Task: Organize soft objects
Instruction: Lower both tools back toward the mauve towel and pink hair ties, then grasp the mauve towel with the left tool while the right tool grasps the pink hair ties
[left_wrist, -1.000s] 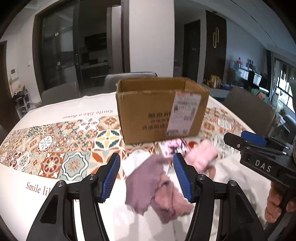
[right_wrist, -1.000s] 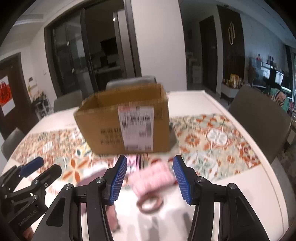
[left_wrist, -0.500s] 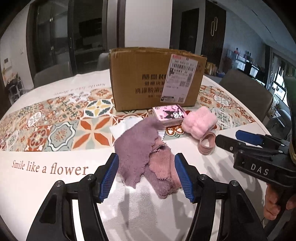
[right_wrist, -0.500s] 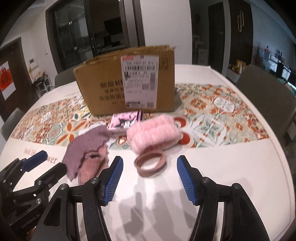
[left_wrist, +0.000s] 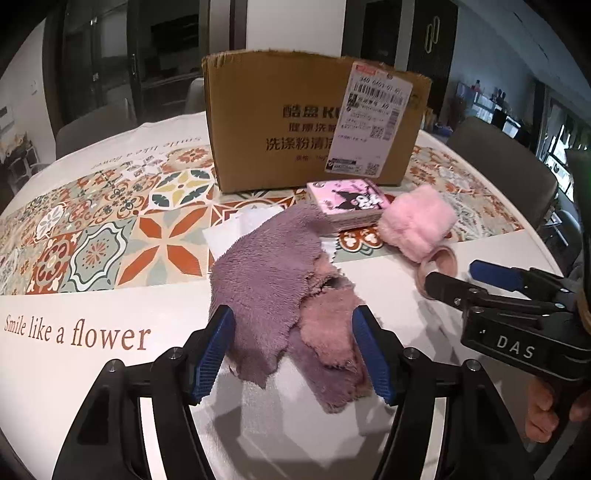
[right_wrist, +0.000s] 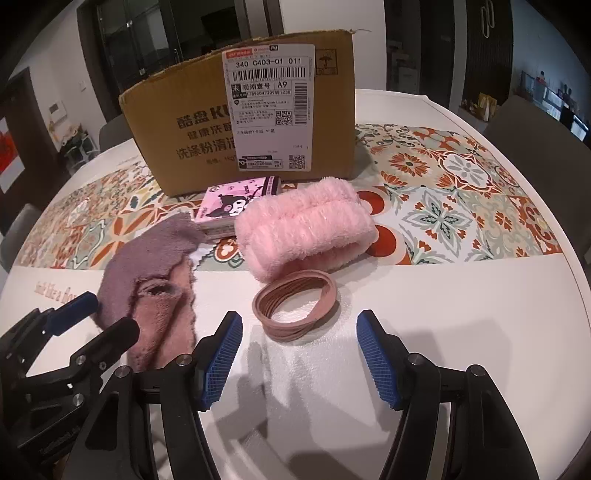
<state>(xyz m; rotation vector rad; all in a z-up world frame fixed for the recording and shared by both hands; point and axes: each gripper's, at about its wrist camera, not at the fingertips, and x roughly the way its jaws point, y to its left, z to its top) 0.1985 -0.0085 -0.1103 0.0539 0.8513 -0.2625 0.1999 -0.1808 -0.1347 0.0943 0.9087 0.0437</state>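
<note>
1. The left gripper (left_wrist: 291, 347) straddles the purple cloth (left_wrist: 266, 280) on the tabletop (left_wrist: 110, 369), its jaws opening, pads not yet pressing.
2. The right gripper (right_wrist: 299, 354) – jaws opening, nothing between them – hangs just short of the brown band (right_wrist: 295, 304).
3. The cardboard box (right_wrist: 240, 122) stands behind, likely their destination.

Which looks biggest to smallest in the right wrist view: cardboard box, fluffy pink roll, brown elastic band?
1. cardboard box, though farthest away
2. fluffy pink roll
3. brown elastic band, though nearest the camera
</note>
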